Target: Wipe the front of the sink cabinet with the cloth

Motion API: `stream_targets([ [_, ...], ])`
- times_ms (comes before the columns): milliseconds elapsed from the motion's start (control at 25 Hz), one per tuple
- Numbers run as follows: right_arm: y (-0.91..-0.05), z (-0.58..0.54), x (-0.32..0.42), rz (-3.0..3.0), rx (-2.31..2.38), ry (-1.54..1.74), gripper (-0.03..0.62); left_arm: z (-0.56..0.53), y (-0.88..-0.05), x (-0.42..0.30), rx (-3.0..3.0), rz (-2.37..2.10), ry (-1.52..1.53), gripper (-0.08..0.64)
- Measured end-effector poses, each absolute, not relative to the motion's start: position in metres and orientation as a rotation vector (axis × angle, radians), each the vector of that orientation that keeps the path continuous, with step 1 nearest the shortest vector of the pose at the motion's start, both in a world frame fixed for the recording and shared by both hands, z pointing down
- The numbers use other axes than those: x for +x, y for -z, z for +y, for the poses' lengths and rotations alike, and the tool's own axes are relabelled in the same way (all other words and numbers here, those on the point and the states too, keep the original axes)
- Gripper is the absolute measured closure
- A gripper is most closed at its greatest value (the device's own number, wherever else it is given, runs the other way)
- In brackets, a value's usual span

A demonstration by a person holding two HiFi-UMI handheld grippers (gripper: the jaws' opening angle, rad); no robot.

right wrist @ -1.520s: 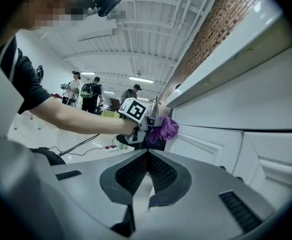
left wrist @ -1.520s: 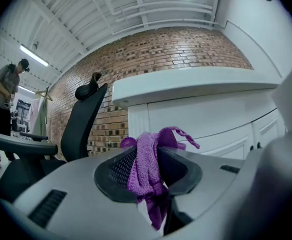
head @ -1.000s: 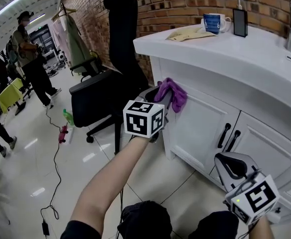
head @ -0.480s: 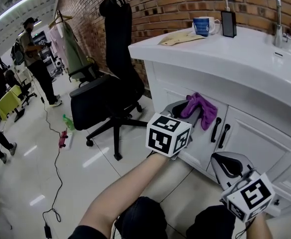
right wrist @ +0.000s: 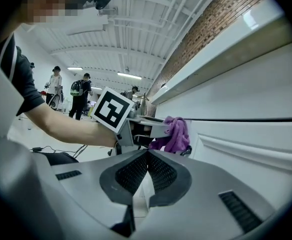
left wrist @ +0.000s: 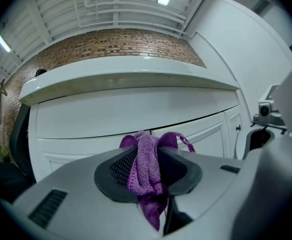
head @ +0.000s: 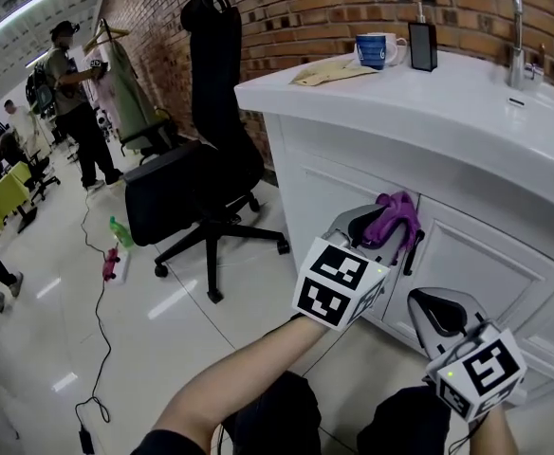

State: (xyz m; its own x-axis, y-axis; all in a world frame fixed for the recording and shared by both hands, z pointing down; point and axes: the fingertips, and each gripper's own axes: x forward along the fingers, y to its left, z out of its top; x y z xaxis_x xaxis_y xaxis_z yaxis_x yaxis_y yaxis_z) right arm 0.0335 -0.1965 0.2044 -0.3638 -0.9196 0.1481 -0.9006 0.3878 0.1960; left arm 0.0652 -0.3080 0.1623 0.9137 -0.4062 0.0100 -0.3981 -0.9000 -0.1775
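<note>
Two grippers: left gripper [head: 379,224], right gripper [head: 437,314]. One cloth [head: 396,214]. One cabinet [head: 315,188]. One chair [head: 215,74]. One mug [head: 373,49], one faucet [head: 516,28], one dark dispenser [head: 422,45], one tan sheet [head: 332,70]. One green bottle [head: 118,232]. One floor cable [head: 101,313].

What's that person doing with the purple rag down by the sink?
A person is cleaning the front of the white sink cabinet. Their left gripper is shut on a purple cloth and holds it right up at the cabinet doors, below the countertop. The right gripper is shut with nothing in it. It is held lower down, in front of the cabinet.
</note>
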Motion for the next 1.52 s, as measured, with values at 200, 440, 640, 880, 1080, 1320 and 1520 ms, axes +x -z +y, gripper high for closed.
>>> stream_targets([
  [200, -0.213, -0.202, 0.025, -2.424, 1.59, 0.105, 0.592, -0.309, -0.171, 0.062, -2.884, 0.59, 0.101, 0.448],
  [440, -0.221, -0.213, 0.017, -2.437, 1.562, 0.113, 0.592, -0.351, -0.191, 0.046, -2.905, 0.705, 0.138, 0.448],
  [640, -0.222, -0.226, 0.012, -2.44, 1.567, 0.094, 0.592, -0.393, -0.206, 0.019, -2.865, 0.821, 0.182, 0.448],
  [880, -0.24, -0.255, 0.013, -2.478, 1.543, 0.009, 0.592, -0.458, -0.208, -0.026, -2.836, 1.055, 0.161, 0.448],
  [1080, -0.259, -0.278, 0.009, -2.527, 1.534, -0.026, 0.592, -0.5, -0.209, -0.063, -2.792, 1.229, 0.158, 0.448],
  [1320, -0.279, -0.281, 0.01, -2.546, 1.524, -0.074, 0.592, -0.526, -0.221, -0.093, -2.687, 1.449, 0.217, 0.448],
  [1520, -0.279, -0.268, 0.025, -2.552, 1.571, -0.095, 0.592, -0.519, -0.245, -0.085, -2.758, 1.444, 0.296, 0.449],
])
